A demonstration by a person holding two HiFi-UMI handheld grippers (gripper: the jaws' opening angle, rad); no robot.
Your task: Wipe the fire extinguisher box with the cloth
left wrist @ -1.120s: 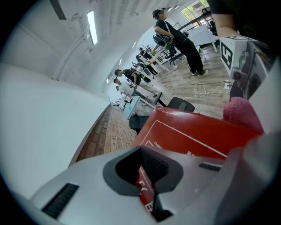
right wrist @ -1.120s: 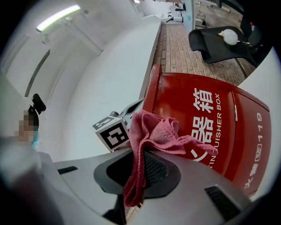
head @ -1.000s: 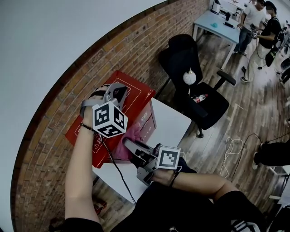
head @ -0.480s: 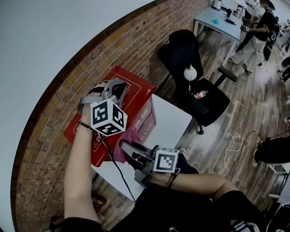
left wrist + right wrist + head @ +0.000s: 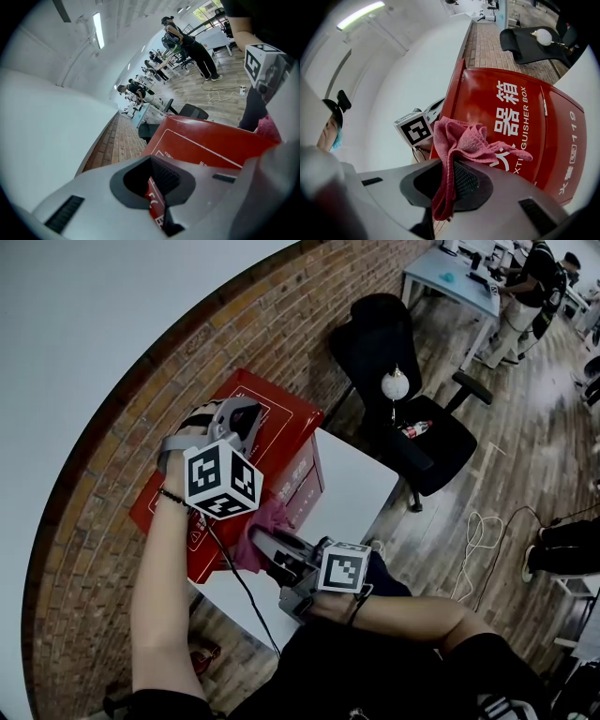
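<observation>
Where right claw (image 5: 447, 186) pinches it, pink cloth (image 5: 465, 140) bunches, crumpled.

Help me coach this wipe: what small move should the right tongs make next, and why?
Probably ease the right tongs forward so the pink cloth presses the lettered front of the fire extinguisher box. The cloth is clamped and bunched at that face; the left tongs sit on the box top, seemingly steadying it.

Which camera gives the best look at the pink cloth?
The right gripper view: the cloth, pinched in the fingers, hangs before the red box. The head view shows a small patch; the left gripper view only an edge.
</observation>
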